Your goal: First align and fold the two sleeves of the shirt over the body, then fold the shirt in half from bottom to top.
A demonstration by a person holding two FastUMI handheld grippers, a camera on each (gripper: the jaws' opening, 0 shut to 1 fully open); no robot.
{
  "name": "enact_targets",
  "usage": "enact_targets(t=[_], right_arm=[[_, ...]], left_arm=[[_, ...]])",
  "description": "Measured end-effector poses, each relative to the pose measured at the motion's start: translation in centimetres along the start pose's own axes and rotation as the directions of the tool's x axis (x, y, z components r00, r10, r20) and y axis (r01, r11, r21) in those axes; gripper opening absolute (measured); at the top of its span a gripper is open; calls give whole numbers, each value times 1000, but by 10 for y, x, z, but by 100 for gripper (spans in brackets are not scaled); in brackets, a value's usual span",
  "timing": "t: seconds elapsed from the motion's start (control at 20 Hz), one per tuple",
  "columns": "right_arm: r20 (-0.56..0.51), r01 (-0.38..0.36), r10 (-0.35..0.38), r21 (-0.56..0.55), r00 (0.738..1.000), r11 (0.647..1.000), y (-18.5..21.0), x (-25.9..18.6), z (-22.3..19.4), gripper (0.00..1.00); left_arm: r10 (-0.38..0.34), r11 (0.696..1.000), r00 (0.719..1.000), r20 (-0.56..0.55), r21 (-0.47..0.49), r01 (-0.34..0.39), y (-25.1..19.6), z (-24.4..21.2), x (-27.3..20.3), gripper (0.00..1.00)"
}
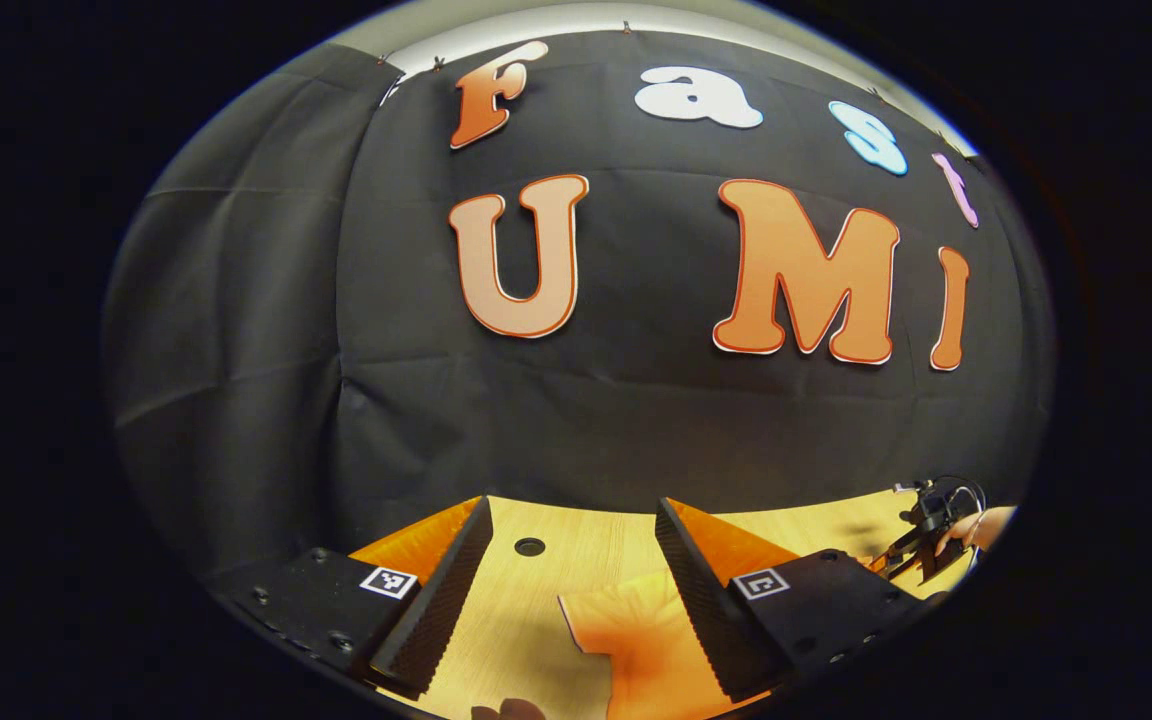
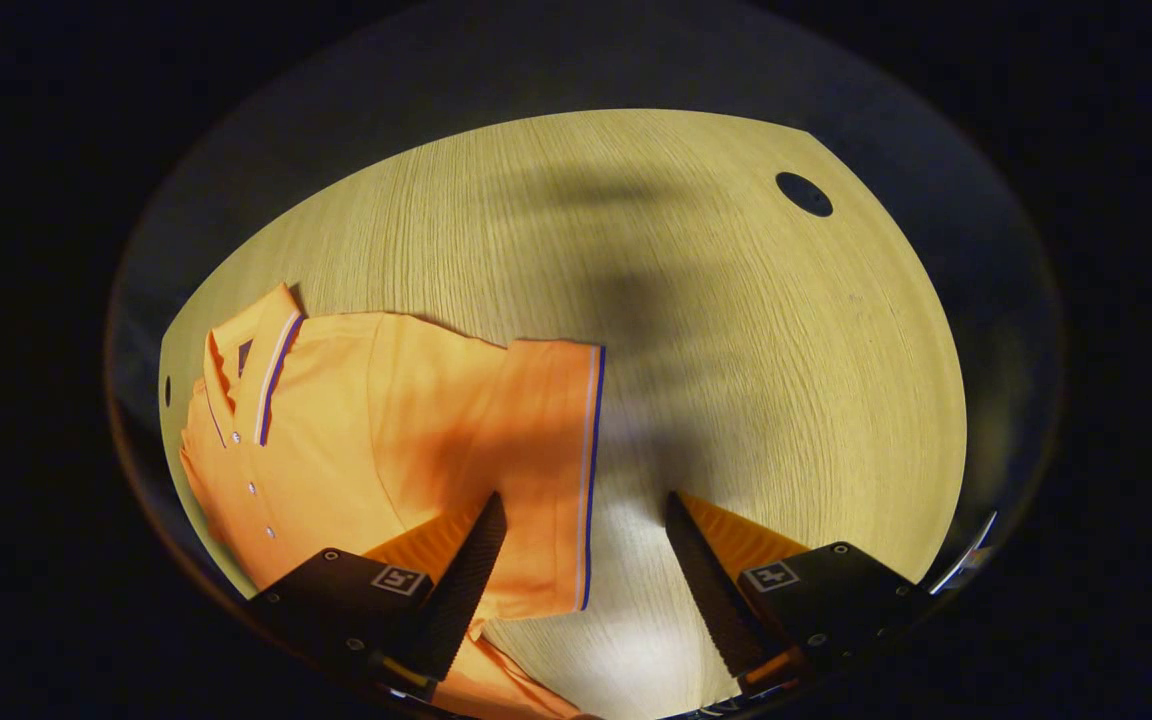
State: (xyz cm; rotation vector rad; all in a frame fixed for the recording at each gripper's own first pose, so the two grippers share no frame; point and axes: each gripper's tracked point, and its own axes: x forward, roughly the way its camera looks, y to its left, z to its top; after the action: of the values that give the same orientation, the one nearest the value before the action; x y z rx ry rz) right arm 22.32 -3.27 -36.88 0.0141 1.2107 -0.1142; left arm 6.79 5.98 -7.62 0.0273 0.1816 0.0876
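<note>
Sleeves are lying unfolded, so we are judging this to be the very start of the first fold. In the right gripper view the shirt (image 2: pixel 376 430) is spread flat on the table (image 2: pixel 736 350), collar (image 2: pixel 261 375) to the left, with one short sleeve (image 2: pixel 551 450) stretched out towards the middle, its striped hem running straight down between the fingers. The right gripper (image 2: pixel 586 560) is hovering above that hem with its jaws wide and nothing between them. In the left gripper view the left gripper (image 1: pixel 571 590) is also standing wide and empty, pointing at the booth wall, with part of the shirt (image 1: pixel 636 640) on the table (image 1: pixel 536 600) below it. For a clean fold we are advising a pinch at the hem corner, one finger under the cloth, then carrying the sleeve level across the body so the stripe lies parallel to the button line. Snagging the body layer would drag the whole shirt.
</note>
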Motion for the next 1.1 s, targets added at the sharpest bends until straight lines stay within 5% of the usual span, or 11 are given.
enact_targets(t=[0.2,0.35,0.5,0.55,1.1], right_arm=[[3,5,-5,5,1000,1000,3,1,-1,96],[-17,3,-2,23,1000,1000,5,-1,-5,51],[-6,-16,16,-4,1000,1000,9,-2,-5,22],[14,-18,18,-19,1000,1000,10,-4,-4,5],[99,-52,48,37,994,998,29,-22,-5,5]], left_arm=[[-1,1000,1000,-17,-18,1,2,-7,0,99],[0,1000,1000,-20,-19,0,5,-10,-4,96],[-2,1000,1000,-15,-18,1,10,-11,-10,96],[-1,1000,1000,-17,-14,1,11,-12,-12,98],[-8,1000,1000,0,11,8,49,-6,-23,98]])
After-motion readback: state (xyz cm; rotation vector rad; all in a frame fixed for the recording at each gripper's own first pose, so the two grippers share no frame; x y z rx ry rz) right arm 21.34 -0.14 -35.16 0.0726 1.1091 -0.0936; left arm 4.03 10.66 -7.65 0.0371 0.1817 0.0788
